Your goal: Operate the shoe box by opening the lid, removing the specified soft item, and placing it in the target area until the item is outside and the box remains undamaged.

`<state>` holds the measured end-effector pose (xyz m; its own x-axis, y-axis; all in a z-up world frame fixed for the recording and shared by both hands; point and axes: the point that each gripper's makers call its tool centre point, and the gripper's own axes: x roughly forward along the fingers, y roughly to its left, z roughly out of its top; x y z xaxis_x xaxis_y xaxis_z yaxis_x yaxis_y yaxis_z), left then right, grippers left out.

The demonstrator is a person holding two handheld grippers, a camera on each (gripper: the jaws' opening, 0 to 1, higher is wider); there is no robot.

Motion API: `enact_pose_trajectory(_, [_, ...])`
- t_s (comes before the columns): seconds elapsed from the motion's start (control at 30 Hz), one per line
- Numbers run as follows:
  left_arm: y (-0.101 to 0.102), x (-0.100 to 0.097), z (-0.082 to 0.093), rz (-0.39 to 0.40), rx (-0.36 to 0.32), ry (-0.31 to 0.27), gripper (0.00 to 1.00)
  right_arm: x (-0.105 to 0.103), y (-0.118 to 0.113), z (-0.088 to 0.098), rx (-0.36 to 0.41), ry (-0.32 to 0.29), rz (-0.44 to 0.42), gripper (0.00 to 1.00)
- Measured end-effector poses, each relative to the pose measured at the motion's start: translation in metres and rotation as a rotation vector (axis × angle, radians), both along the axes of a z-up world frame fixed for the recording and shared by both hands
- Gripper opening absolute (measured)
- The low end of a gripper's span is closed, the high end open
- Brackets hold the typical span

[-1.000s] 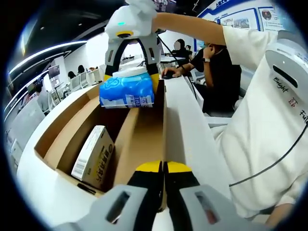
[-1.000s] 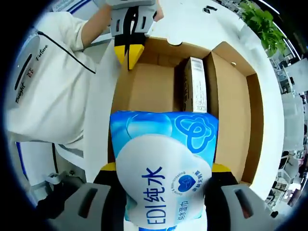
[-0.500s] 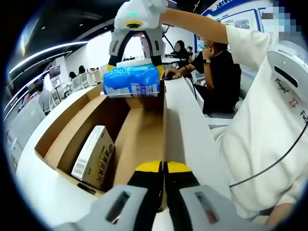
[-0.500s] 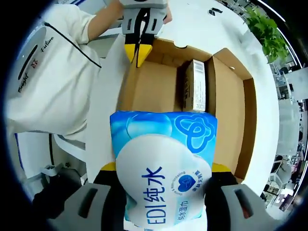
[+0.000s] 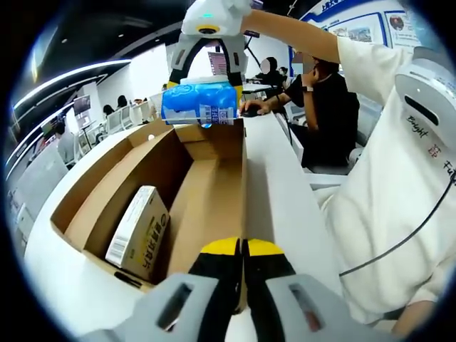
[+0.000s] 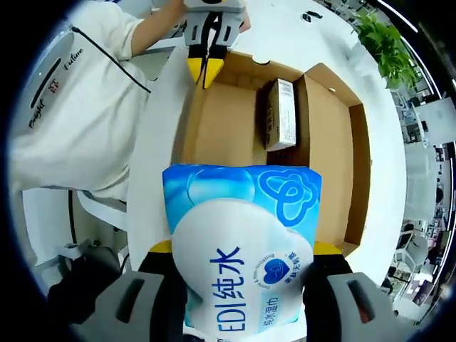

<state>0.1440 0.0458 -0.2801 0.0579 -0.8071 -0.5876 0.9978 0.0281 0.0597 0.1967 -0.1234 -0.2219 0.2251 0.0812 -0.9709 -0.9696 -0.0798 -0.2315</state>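
The open cardboard shoe box [image 5: 107, 178] [image 6: 335, 164] lies on a white table. My left gripper [image 5: 241, 251] is shut on the box's near wall at its raised white lid [image 5: 278, 192]; in the right gripper view it pinches the far rim [image 6: 204, 68]. My right gripper [image 6: 242, 249] is shut on a blue pack of wet wipes [image 6: 242, 242]. In the left gripper view that pack [image 5: 199, 103] hangs above the box's far end, held by the right gripper [image 5: 206, 71]. A small white carton [image 5: 137, 231] [image 6: 279, 114] lies inside the box.
The person in a white shirt [image 5: 385, 192] stands right beside the lid. People sit at desks behind [image 5: 313, 92]. A green plant [image 6: 388, 43] stands past the table's edge. White table surface [image 5: 64, 285] surrounds the box.
My right gripper has lifted the wipes pack up out of the box, which looks smaller and farther below. The left gripper has kept its hold on the box wall.
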Motion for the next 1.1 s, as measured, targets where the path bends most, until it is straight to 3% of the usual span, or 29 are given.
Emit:
enact_pose_trajectory(0.3, [0.000, -0.001, 0.000, 0.001, 0.002, 0.003, 0.01, -0.005, -0.022, 0.003, -0.020, 0.014, -0.024, 0.65])
enact_pose_trajectory(0.5, [-0.001, -0.001, 0.000, 0.002, 0.005, 0.004, 0.01, -0.010, -0.059, 0.000, -0.062, 0.028, -0.064, 0.65])
enact_pose_trajectory(1.1, [-0.001, -0.001, 0.000, 0.006, 0.003, 0.000, 0.01, -0.001, -0.107, -0.004, -0.051, 0.019, -0.198, 0.65])
